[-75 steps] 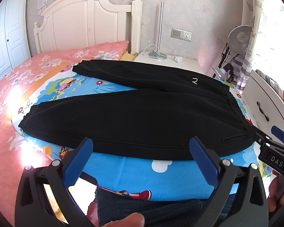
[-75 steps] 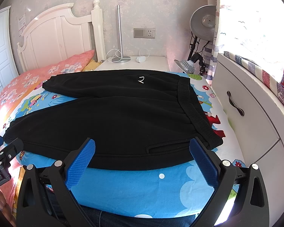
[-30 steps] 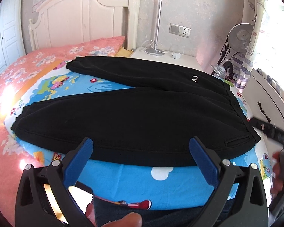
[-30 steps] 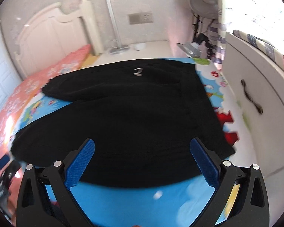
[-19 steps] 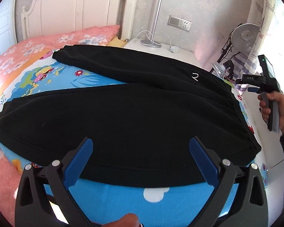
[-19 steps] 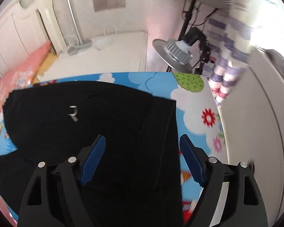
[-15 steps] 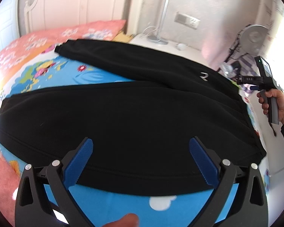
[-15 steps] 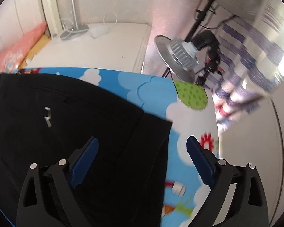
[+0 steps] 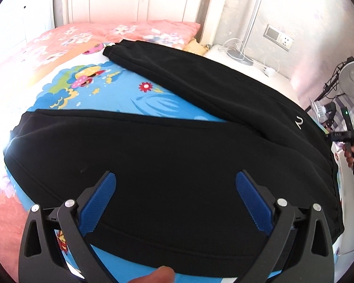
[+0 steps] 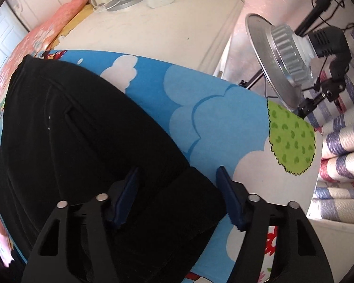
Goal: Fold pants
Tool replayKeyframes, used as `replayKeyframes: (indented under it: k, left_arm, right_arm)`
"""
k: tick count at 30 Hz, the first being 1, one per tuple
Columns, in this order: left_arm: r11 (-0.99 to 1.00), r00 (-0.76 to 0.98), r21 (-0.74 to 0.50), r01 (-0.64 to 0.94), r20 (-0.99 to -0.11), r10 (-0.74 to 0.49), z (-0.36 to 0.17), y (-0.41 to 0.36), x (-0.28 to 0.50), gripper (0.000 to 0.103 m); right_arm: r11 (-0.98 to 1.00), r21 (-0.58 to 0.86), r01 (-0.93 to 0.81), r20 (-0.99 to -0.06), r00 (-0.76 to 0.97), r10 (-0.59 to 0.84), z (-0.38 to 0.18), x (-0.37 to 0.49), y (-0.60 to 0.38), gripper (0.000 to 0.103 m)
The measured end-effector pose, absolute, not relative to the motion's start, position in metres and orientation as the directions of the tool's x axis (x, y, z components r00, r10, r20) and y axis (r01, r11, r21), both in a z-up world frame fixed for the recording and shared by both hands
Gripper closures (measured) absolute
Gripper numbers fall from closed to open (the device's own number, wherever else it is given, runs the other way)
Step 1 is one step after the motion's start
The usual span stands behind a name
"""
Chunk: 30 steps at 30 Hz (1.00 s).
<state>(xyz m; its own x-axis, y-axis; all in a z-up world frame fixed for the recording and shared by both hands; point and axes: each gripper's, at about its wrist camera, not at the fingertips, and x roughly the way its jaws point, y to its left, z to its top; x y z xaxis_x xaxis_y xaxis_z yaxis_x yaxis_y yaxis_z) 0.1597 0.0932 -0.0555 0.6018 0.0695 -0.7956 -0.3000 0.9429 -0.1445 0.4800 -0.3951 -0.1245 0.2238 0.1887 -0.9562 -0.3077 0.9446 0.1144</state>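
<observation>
Black pants [image 9: 177, 155] spread flat on cartoon bedsheet [image 9: 120, 94] — left gripper [image 9: 175, 188] wide open above near leg; right gripper [image 10: 177, 184] open, jaws straddling far waistband corner [image 10: 195, 188].

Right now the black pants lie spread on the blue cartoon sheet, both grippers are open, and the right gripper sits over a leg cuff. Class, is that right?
Not quite. The right gripper sits over the waistband corner of the black pants, not a leg cuff; the right wrist view shows this. The pants do lie spread on the blue cartoon sheet, and the left gripper is open too.
</observation>
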Motion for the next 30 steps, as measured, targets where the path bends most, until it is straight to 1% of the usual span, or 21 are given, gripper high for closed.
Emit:
replayKeyframes:
  k: [1, 3, 6, 9, 12, 15, 17, 19, 23, 25, 26, 27, 28, 30]
  left_arm:
    - [0.943, 0.604, -0.14, -0.3, -0.794, 0.074, -0.053, 0.093, 0.162, 0.002]
    - [0.946, 0.607, -0.137, -0.292, -0.791, 0.073, -0.05, 0.091, 0.167, 0.002]
    - [0.958, 0.622, -0.134, -0.252, -0.781, 0.054, -0.044, 0.081, 0.181, 0.002]
    - [0.965, 0.635, -0.157, -0.209, -0.772, 0.012, -0.038, 0.069, 0.195, 0.002]
    - [0.963, 0.655, -0.233, -0.136, -0.75, -0.089, -0.026, 0.054, 0.214, 0.002]
    - [0.942, 0.653, -0.329, -0.072, -0.73, -0.204, -0.018, 0.048, 0.231, 0.002]
    - [0.913, 0.644, -0.405, -0.043, -0.71, -0.285, -0.016, 0.05, 0.248, 0.002]
    - [0.88, 0.629, -0.474, -0.029, -0.693, -0.353, -0.02, 0.055, 0.265, 0.002]
    - [0.794, 0.565, -0.604, -0.075, -0.682, -0.465, -0.049, 0.071, 0.309, 0.002]
    - [0.774, 0.527, -0.619, -0.133, -0.706, -0.474, -0.07, 0.078, 0.331, 0.003]
    - [0.764, 0.505, -0.626, -0.153, -0.714, -0.484, -0.08, 0.08, 0.341, 0.004]
    - [0.754, 0.489, -0.637, -0.161, -0.715, -0.499, -0.087, 0.079, 0.348, 0.01]
    - [0.736, 0.461, -0.651, -0.184, -0.719, -0.521, -0.098, 0.078, 0.358, 0.021]
    - [0.714, 0.428, -0.668, -0.208, -0.719, -0.548, -0.109, 0.075, 0.368, 0.031]
  right_arm:
    - [0.949, 0.095, -0.301, -0.954, 0.244, 0.173, -0.118, 0.479, -0.395, 0.077]
    - [0.946, 0.095, -0.31, -0.947, 0.266, 0.182, -0.108, 0.477, -0.394, 0.083]
    - [0.94, 0.039, -0.338, -0.933, 0.323, 0.156, -0.089, 0.459, -0.384, 0.085]
    - [0.948, 0.02, -0.317, -0.88, 0.445, 0.167, -0.051, 0.425, -0.372, 0.086]
    - [0.94, -0.018, -0.341, -0.799, 0.57, 0.191, -0.01, 0.349, -0.34, 0.086]
    - [0.92, -0.064, -0.387, -0.763, 0.613, 0.205, 0.003, 0.278, -0.306, 0.086]
    - [0.903, -0.049, -0.427, -0.767, 0.595, 0.24, -0.005, 0.223, -0.282, 0.086]
    - [0.892, -0.01, -0.451, -0.791, 0.549, 0.269, -0.024, 0.192, -0.267, 0.086]
    - [0.911, 0.075, -0.405, -0.848, 0.454, 0.272, -0.078, 0.172, -0.264, 0.086]
    - [0.919, 0.105, -0.38, -0.847, 0.45, 0.283, -0.086, 0.17, -0.265, 0.086]
    - [0.924, 0.111, -0.366, -0.844, 0.457, 0.282, -0.086, 0.171, -0.264, 0.086]
    - [0.929, 0.121, -0.351, -0.842, 0.459, 0.283, -0.085, 0.17, -0.263, 0.086]
    - [0.932, 0.128, -0.339, -0.842, 0.46, 0.283, -0.084, 0.172, -0.263, 0.086]
    - [0.939, 0.129, -0.32, -0.842, 0.465, 0.274, -0.083, 0.171, -0.261, 0.085]
